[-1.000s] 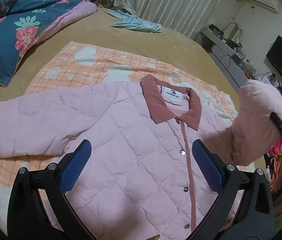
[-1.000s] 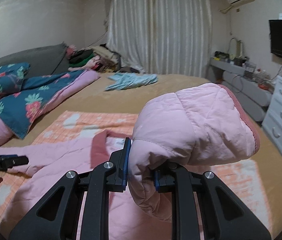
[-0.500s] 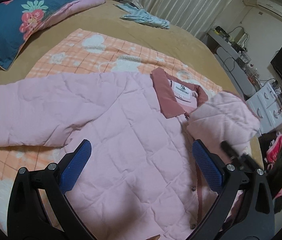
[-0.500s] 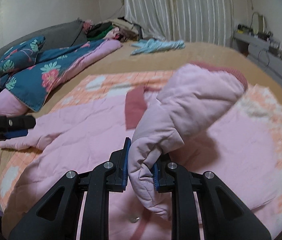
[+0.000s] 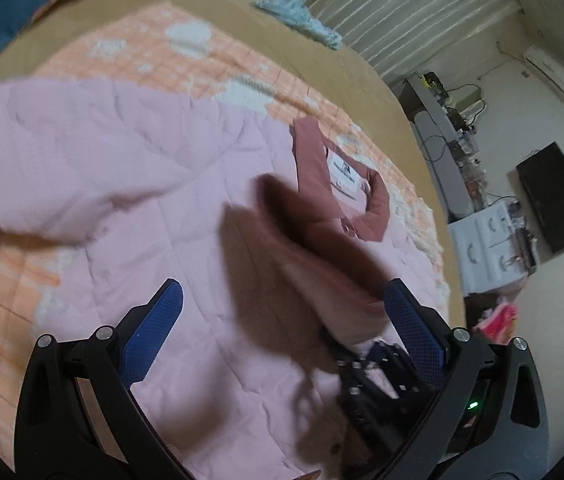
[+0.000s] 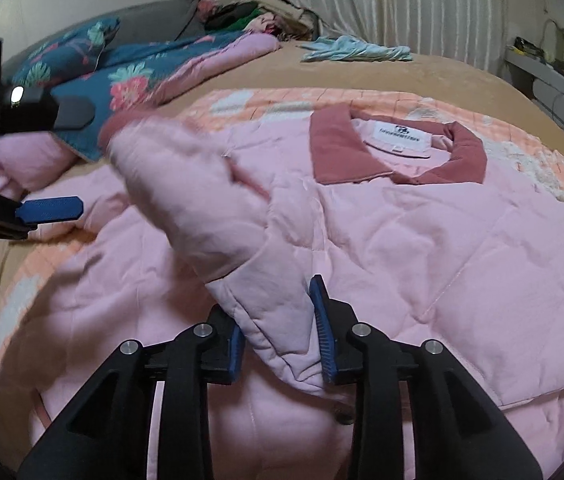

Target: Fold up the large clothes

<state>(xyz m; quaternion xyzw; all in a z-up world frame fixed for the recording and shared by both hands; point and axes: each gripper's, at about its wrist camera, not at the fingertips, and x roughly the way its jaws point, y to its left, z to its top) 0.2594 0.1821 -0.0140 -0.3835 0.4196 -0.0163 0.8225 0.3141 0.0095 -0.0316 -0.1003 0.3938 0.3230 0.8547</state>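
A pink quilted jacket (image 6: 422, 240) with a dusty-red collar (image 6: 334, 152) lies front up on an orange checked blanket (image 6: 282, 100). My right gripper (image 6: 279, 332) is shut on the jacket's right sleeve (image 6: 217, 208), which lies folded across the chest with its cuff pointing left. In the left wrist view the same sleeve (image 5: 322, 264) shows blurred over the jacket (image 5: 121, 152), with my right gripper (image 5: 366, 368) below it. My left gripper (image 5: 282, 328) is open and empty above the jacket's lower front; it also shows at the left edge of the right wrist view (image 6: 47, 208).
The blanket (image 5: 209, 68) lies on a tan bed (image 6: 462, 76). A floral blue quilt (image 6: 121, 76) is heaped at the head, a light blue garment (image 6: 354, 50) lies far back. A white dresser (image 5: 490, 248), a TV (image 5: 558, 200) and a shelf stand beside the bed.
My right gripper has carried the sleeve leftward and down across the jacket's chest. The left gripper has shifted forward over the jacket, still open.
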